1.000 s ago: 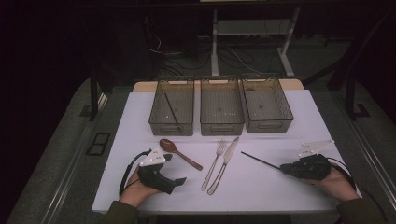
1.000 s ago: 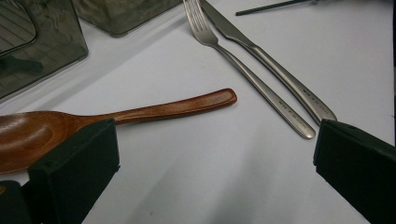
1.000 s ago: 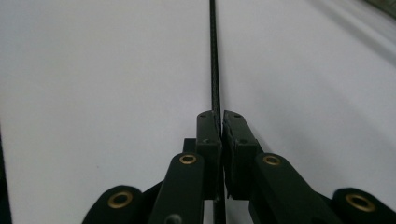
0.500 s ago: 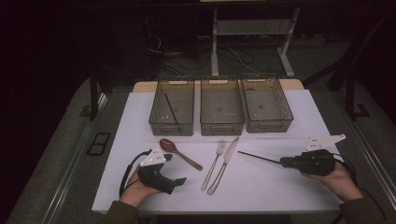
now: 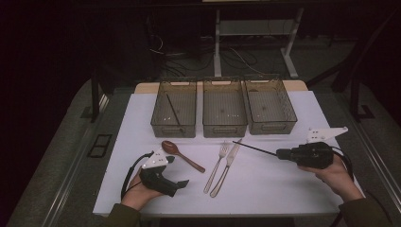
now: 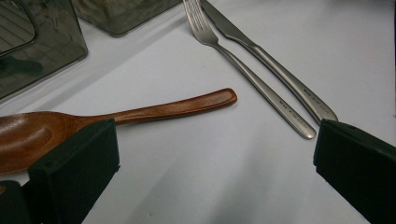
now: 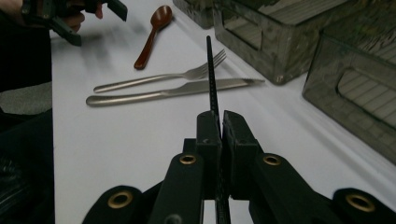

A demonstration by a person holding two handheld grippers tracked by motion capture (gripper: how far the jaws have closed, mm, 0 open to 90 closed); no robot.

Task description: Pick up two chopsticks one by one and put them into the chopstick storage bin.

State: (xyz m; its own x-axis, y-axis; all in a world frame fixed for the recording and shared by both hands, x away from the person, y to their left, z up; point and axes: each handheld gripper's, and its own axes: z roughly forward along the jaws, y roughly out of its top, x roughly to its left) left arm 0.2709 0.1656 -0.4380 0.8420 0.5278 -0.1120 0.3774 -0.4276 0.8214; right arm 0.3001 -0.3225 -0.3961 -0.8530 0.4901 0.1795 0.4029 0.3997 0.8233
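Note:
My right gripper (image 5: 280,154) is shut on a thin black chopstick (image 5: 255,149) at the table's right, and the stick points left toward the cutlery. In the right gripper view the chopstick (image 7: 212,79) juts straight out from the shut jaws of that gripper (image 7: 220,123). A second black chopstick (image 5: 173,111) lies in the left bin (image 5: 161,124). My left gripper (image 5: 177,171) rests open at the front left, just short of the wooden spoon (image 5: 182,154). In the left gripper view the spoon (image 6: 140,112) lies ahead of the left gripper (image 6: 215,163), nothing between its jaws.
A fork (image 5: 216,168) and a knife (image 5: 227,166) lie side by side mid-table. Middle bin (image 5: 224,126) and right bin (image 5: 272,127) stand along the back beside the left one. Bare white table surface (image 5: 265,189) stretches between my two hands.
My right gripper, with the chopstick in it, has moved away from the front edge toward the bins and slightly left. The left gripper has stayed put.

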